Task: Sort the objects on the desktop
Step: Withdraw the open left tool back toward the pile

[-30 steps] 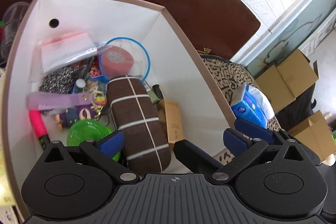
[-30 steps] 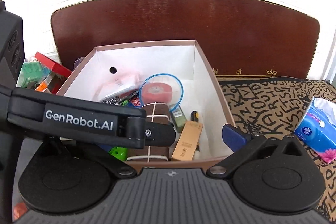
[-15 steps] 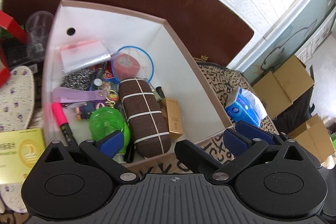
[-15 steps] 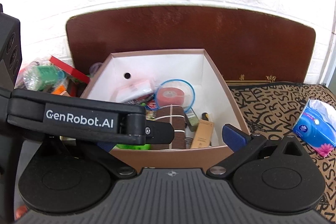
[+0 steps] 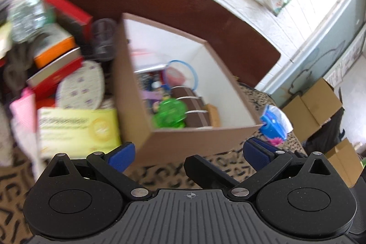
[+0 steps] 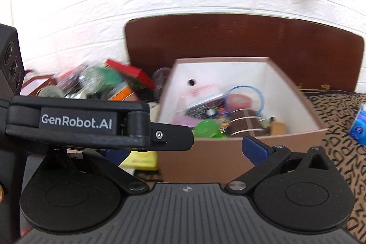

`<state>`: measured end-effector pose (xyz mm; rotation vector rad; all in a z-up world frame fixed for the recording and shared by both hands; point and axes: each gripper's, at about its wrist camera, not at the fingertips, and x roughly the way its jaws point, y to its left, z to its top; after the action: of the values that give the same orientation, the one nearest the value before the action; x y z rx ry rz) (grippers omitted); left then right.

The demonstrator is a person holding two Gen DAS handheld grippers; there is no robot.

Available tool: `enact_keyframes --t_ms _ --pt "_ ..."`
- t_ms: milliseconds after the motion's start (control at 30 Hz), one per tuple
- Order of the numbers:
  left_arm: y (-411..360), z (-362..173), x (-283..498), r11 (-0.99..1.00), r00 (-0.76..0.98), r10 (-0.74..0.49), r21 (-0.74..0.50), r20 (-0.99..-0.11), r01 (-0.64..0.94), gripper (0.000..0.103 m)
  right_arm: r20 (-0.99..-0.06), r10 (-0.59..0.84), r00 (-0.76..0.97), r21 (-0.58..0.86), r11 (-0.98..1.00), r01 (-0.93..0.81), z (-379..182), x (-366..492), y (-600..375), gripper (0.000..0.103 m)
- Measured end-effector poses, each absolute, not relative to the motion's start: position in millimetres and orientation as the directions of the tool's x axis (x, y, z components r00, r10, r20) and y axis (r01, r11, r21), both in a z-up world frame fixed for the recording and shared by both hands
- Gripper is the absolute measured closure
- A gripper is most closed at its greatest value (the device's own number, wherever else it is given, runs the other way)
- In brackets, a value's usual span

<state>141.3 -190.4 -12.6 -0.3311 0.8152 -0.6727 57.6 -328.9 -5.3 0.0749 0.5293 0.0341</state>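
A brown cardboard box with white inner walls stands on the patterned cloth; it also shows in the right wrist view. Inside lie a green plastic toy, a brown striped case, a pink tape roll in a blue ring and other small items. My left gripper is open and empty, in front of the box's near wall. My right gripper is open and empty, also in front of the box; the left gripper's body crosses its view.
Left of the box lies a pile: a yellow box, a white oval pad, red and orange boxes, a clear cup. A blue tissue pack lies to the right. A dark wooden board stands behind.
Both grippers have pulled back and away from the box; its near wall now shows. The left view has swung left, revealing the pile beside the box.
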Motion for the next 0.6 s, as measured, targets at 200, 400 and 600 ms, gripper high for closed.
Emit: enact_keyframes --t_ms 200,400,600 --pt "-140.8 -42.8 126.6 0.767 0.510 -0.639 -0.525 -0.576 0.369 0.000 -0.510 0.086 0.856 0.033 0.996 -0.080 -25.5 48.0 -283.3 0.000" --pt "-100.5 -69.0 122.2 0.790 0.527 -0.609 -0.516 -0.593 0.332 0.000 -0.543 0.108 0.833 0.050 0.994 -0.097 -50.2 47.0 -257.1 0.000" --pt "-81.2 -75.6 130.2 0.787 0.540 -0.609 -0.528 -0.581 0.319 0.008 -0.571 0.127 0.811 0.068 0.992 -0.107 -67.5 56.3 -245.0 0.000"
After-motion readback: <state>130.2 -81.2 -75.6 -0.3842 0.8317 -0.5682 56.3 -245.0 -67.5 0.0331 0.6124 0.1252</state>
